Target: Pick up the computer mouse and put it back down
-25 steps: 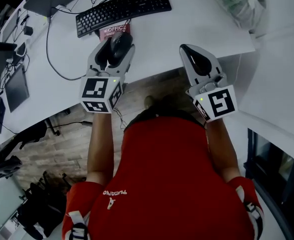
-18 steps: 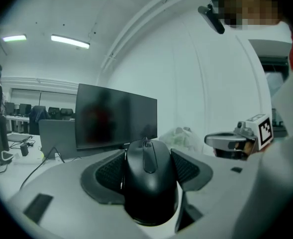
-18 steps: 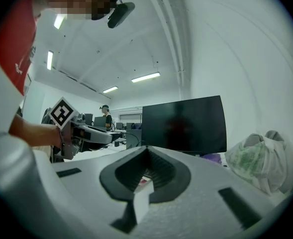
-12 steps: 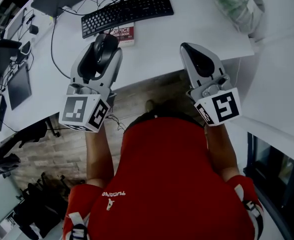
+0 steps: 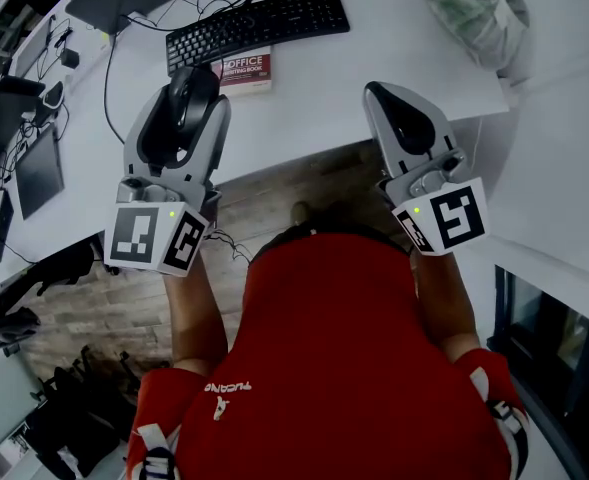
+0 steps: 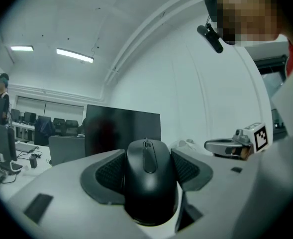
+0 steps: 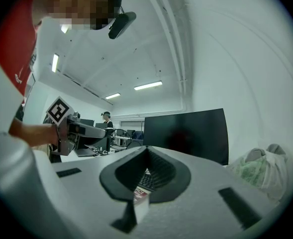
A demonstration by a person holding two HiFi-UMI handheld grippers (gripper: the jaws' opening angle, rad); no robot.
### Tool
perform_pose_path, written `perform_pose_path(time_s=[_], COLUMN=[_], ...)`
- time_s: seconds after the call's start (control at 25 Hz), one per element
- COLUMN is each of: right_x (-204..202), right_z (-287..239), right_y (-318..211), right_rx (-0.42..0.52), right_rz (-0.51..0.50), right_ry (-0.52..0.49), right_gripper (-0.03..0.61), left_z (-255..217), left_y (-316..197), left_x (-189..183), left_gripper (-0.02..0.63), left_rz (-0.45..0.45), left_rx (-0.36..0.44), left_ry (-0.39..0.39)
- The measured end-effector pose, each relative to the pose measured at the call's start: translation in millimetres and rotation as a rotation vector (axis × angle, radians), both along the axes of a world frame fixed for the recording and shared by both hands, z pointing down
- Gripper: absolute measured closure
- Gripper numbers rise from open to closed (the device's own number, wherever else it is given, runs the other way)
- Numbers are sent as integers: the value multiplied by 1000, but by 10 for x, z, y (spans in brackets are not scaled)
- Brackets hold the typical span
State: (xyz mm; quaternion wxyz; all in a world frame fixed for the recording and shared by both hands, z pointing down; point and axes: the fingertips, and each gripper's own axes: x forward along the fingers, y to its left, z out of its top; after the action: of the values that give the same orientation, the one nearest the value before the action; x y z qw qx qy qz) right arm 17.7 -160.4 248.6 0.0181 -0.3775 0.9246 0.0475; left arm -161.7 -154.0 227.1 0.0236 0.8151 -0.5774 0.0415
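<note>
Computer mouse [image 5: 186, 98]: black, clamped by its two flanks between the padded jaws of my left tongs [image 5: 190, 86], above the near part of the white desk [image 5: 314, 88]. I cannot tell whether it touches the surface. Its long axis runs along the jaws. The wheel end points away from me towards the keyboard [image 5: 259, 23], with the button side up, as the left gripper view confirms [image 6: 150, 180]. Just to the right of the mouse lies a red-covered book [image 5: 244, 69], its far edge close to the keyboard. Further right, well apart from the mouse, my right tongs [image 5: 379, 94] hang over the desk's front edge, jaws closed tip to tip on nothing. At far right, a crumpled bag [image 5: 474, 8] rests on the desk.
</note>
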Motion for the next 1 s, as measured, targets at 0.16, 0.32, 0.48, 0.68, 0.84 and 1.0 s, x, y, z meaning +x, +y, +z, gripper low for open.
perform_pose_path(time_s=[0.16,0.32,0.48,0.68,0.84,1.0], right_x=[-1,17,22,17,12,21], right_z=[21,88,168,289,381,448], right_y=[-8,-44,-74,-113,-141,-149], right_rx=[-8,-21,-39,-65,-84,-94], right_rz=[4,11,18,26,32,40], right_ry=[6,12,23,46,65,82], right_gripper=[574,574,574,574,574,574], left_z=[169,462,730,1052,1338,1645], left_y=[-49,-147,-231,-320,-376,-401], left_x=[21,47,62,96,173,250], left_gripper=[330,330,330,330,330,330], left_rz=[9,26,31,45,74,95], left_rx=[-38,-57,-116,-185,-243,-301], left_ry=[-11,-39,-43,-53,-64,-75])
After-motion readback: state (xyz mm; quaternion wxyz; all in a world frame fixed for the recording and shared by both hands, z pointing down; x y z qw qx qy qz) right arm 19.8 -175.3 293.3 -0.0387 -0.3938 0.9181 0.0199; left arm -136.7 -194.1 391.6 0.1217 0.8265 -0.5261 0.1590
